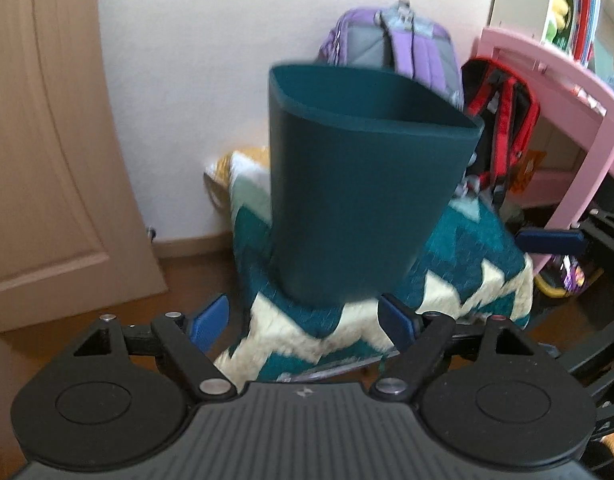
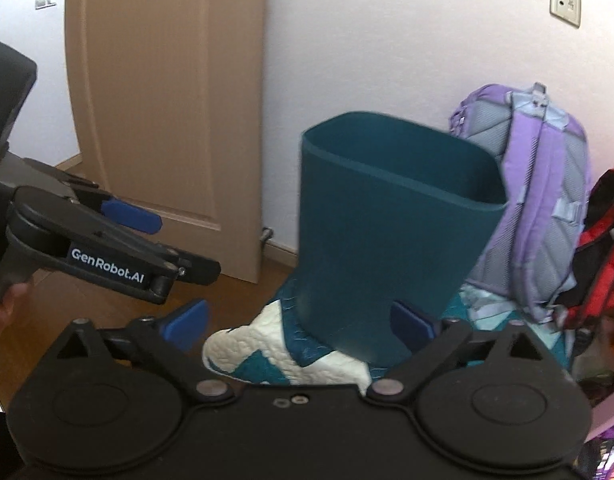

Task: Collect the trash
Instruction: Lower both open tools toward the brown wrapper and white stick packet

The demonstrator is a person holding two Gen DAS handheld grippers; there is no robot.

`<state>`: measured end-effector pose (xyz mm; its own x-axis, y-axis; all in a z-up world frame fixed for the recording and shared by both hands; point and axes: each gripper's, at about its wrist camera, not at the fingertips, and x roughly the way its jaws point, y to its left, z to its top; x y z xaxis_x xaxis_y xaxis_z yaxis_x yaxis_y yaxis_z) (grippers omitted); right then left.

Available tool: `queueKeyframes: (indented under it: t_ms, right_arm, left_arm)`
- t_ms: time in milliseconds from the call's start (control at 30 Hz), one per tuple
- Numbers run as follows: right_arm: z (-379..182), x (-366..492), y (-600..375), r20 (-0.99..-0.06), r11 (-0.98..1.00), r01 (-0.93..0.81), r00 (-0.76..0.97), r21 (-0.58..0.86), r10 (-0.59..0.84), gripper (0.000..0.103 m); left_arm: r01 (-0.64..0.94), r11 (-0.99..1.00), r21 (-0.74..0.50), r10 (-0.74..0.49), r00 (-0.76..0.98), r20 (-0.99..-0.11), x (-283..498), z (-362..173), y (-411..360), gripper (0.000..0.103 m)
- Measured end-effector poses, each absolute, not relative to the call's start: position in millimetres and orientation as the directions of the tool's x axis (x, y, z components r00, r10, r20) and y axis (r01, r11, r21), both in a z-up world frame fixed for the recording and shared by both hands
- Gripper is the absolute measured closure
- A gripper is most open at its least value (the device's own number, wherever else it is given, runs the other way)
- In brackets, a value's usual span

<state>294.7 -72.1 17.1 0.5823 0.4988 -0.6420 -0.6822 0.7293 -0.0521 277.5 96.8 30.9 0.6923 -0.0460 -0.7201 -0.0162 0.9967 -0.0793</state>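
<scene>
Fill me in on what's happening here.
A person holds a gripper in each hand, collecting trash in a bedroom. Both point at a dark teal bin standing on a teal and white quilt by the wall. The left gripper and the right gripper are open and hold nothing. No trash shows in either. A purple backpack and a red and black bag sit behind the bin.

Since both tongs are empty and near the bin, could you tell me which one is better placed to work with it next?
Probably the left tongs: open, with the teal bin centred just ahead. The right tongs, also open, see the bin offset to their right.
</scene>
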Motion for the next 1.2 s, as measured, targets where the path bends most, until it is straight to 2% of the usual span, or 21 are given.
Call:
queueKeyframes:
  t_ms: [167,367,433,500,567,967,1200]
  right_arm:
    - [-32.4,286.8,-58.8,-0.664,0.689,-0.724,0.532,-0.035,0.525,0.001]
    - [-104.6,277.0,-40.9,-0.734,0.65,-0.76,0.453,-0.021,0.506,0.001]
    - [-132.7,276.9,-35.7,-0.766,0.636,-0.771,0.424,-0.024,0.484,0.001]
    - [-161.3,276.9,-29.7,-0.8,0.628,-0.778,0.391,-0.023,0.455,0.001]
    - [-189.8,274.5,-24.9,-0.828,0.623,-0.782,0.36,-0.017,0.43,0.001]
    - [-365.1,247.3,15.5,-0.945,0.479,-0.877,0.145,0.014,0.294,0.003]
    - [-454.5,218.5,33.8,-0.978,0.333,-0.942,0.022,0.049,0.208,0.006]
  left_arm:
    - [-0.027,0.998,-0.05,-0.021,0.654,-0.756,269.8,-18.3,113.5,0.021]
    - [-0.006,0.997,-0.081,-0.063,0.583,-0.81,269.7,-86.3,136.2,0.021]
    - [-0.006,0.996,-0.089,-0.071,0.547,-0.834,270.7,-114.0,143.1,0.017]
    - [-0.015,0.995,-0.097,-0.076,0.52,-0.851,271.1,-141.6,149.5,0.006]
    - [-0.028,0.993,-0.116,-0.088,0.49,-0.867,272.0,-171.2,157.0,0.004]
    - [-0.11,0.989,-0.103,-0.072,0.258,-0.963,275.1,-355.1,184.5,0.004]
    - [-0.154,0.979,-0.135,-0.119,0.109,-0.987,265.3,-447.4,185.2,0.004]
